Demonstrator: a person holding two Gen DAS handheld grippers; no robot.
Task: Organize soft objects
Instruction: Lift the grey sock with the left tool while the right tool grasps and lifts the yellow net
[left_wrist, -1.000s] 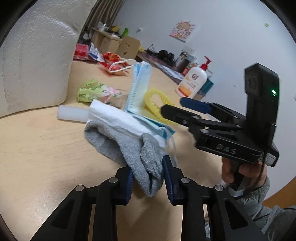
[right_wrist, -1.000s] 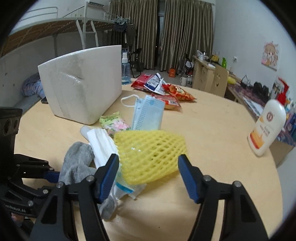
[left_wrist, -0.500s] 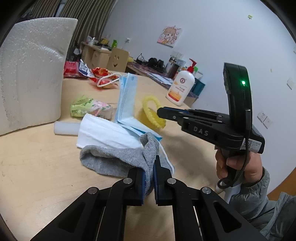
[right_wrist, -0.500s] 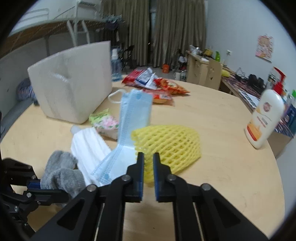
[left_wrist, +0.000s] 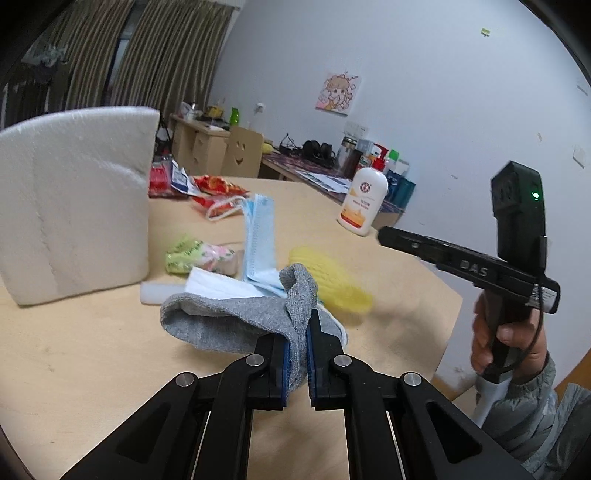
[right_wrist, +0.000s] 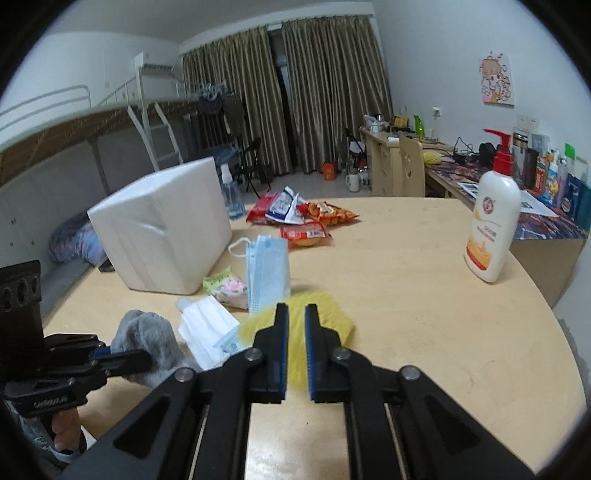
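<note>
My left gripper (left_wrist: 296, 332) is shut on a grey sock (left_wrist: 236, 317) and holds it just above the wooden table (left_wrist: 74, 369); the sock also shows in the right wrist view (right_wrist: 147, 332). My right gripper (right_wrist: 296, 325) is shut on a yellow foam net (right_wrist: 328, 317), which looks blurred in the left wrist view (left_wrist: 328, 284). A blue face mask (right_wrist: 267, 273) and a white folded mask (right_wrist: 207, 328) lie beside them.
A white foam box (right_wrist: 162, 229) stands at the left. A green and pink packet (right_wrist: 225, 286) lies by it. Snack bags (right_wrist: 299, 218) lie further back. A lotion pump bottle (right_wrist: 493, 236) stands at the right near the table's edge.
Both grippers have closed, the left on the sock, the right on the foam net. Both have since lifted and drawn back a little with their objects.
</note>
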